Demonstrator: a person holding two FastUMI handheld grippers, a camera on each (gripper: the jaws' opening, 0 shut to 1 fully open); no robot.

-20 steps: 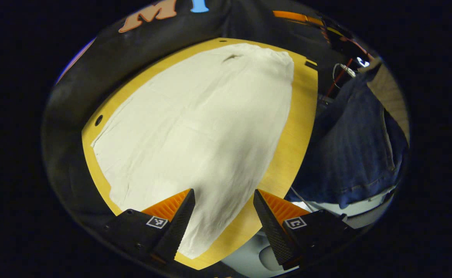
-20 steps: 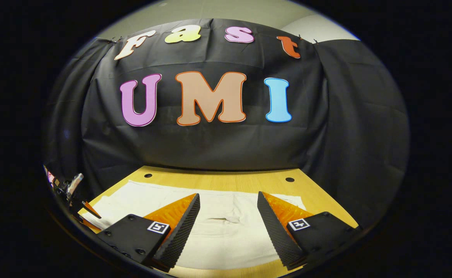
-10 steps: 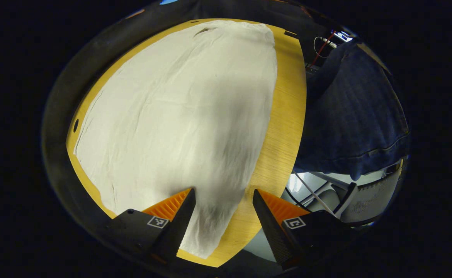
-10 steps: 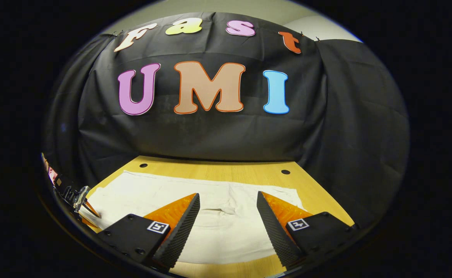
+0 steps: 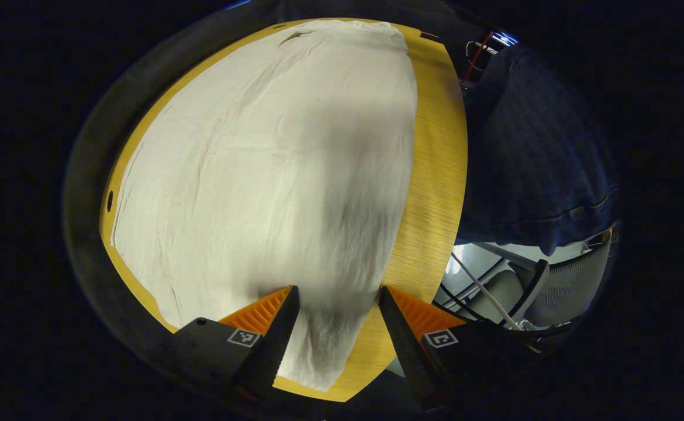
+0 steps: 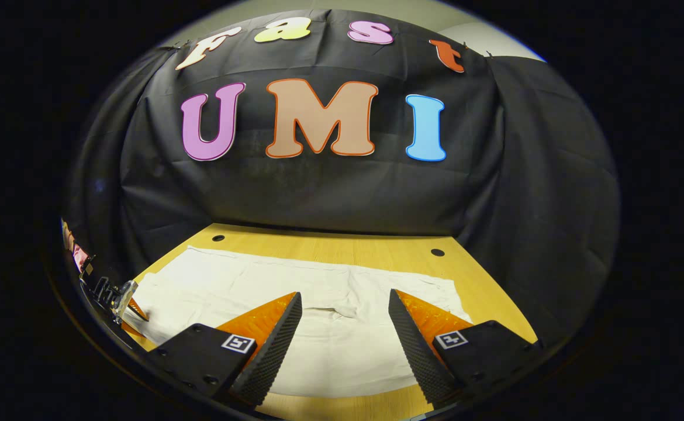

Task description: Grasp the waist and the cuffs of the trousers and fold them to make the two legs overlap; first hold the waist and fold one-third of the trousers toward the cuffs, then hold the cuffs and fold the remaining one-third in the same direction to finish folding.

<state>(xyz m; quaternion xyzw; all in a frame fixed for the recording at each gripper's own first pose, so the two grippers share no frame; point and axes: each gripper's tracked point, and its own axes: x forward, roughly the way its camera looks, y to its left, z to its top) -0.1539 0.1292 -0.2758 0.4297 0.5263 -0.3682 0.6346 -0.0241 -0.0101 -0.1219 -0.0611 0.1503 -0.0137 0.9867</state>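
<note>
Since the earlier frames the left gripper [image 5: 333,327] has dipped toward the table [image 5: 435,175], so the trousers [image 5: 272,175] now reach nearly to the top of the left gripper view. The right gripper [image 6: 345,333] has also tilted down a little, bringing more of the table [image 6: 377,248] into its view.

Both sets of jaws stand spread with nothing between them. Ahead of the left jaws the pale trousers lie flat along the table, their near end running down between the two fingers [image 5: 277,333]; whether the fingers touch the cloth cannot be told. Off to the right of these jaws is a person's dark denim [image 5: 535,158], with a chair [image 5: 558,286] below it.

Ahead of the right jaws the trousers [image 6: 318,292] stretch crosswise on the table, a dark crease in the cloth lying just beyond the gap between the fingers [image 6: 272,345]. Far left of these jaws, at the table's edge, the left gripper [image 6: 117,295] shows small.
</note>
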